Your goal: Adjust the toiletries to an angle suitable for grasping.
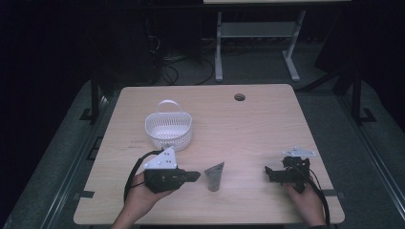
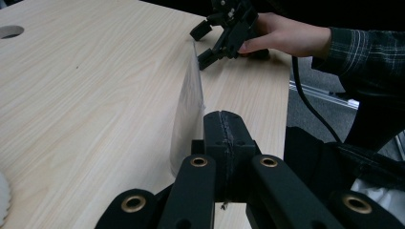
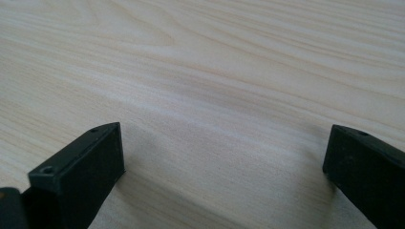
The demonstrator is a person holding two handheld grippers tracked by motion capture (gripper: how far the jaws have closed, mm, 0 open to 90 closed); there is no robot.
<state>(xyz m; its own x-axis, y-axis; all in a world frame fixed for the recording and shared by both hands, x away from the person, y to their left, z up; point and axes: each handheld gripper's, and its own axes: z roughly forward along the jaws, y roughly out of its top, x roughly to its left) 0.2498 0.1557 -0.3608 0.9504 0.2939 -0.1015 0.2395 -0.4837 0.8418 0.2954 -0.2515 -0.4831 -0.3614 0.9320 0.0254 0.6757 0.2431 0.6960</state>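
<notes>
My left gripper (image 1: 193, 176), fingers clenched empty, sits just left of the upright clear plastic cone (image 1: 214, 175); right gripper (image 1: 269, 172) released, farther right.

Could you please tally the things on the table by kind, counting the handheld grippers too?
White perforated basket: 1
Clear plastic bag, standing between the grippers: 1
Black handheld grippers: 2, the left gripper with its jaws shut, just beside the bag, and the right gripper with its jaws open on nothing
Total: 4
</notes>
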